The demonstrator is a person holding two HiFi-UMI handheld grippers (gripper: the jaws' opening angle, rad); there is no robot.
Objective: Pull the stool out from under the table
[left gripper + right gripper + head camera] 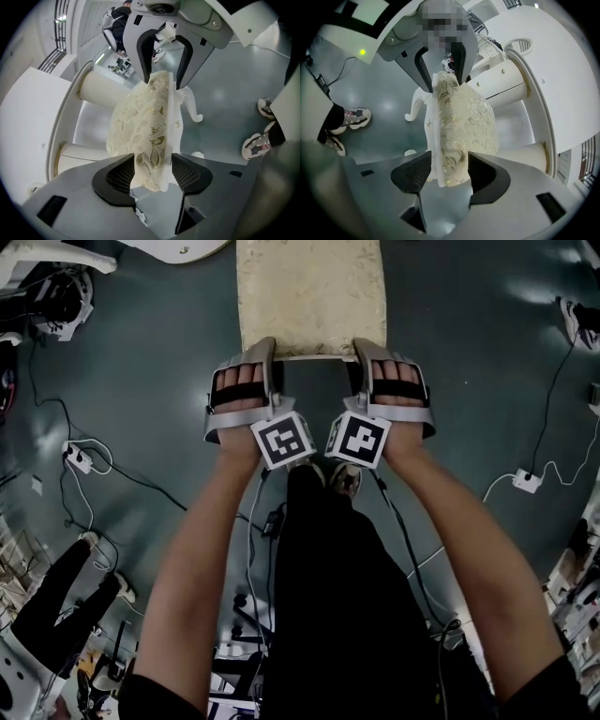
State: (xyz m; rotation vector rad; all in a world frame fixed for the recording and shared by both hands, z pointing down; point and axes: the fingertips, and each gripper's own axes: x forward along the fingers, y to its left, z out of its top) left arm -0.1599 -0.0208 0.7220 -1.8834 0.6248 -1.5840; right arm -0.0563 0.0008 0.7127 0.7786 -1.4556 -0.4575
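The stool point(309, 296) has a cream, leaf-patterned cushion on a white frame and stands on the grey floor at the top middle of the head view. My left gripper point(264, 348) is on its near left corner and my right gripper point(367, 348) on its near right corner. In the left gripper view the seat edge point(140, 117) lies between the pads of my left gripper point(151, 171), which touch it on both sides. In the right gripper view my right gripper point(443, 171) is likewise shut on the seat edge point(461, 117). A curved white stool leg point(192, 105) shows below the seat.
The white table point(37, 108) with fluted column legs point(103, 89) stands just behind the stool. Cables and power strips point(80, 460) lie on the floor at both sides. My own shoes point(342, 479) are close behind the grippers. Another person's leg point(56, 601) is at the lower left.
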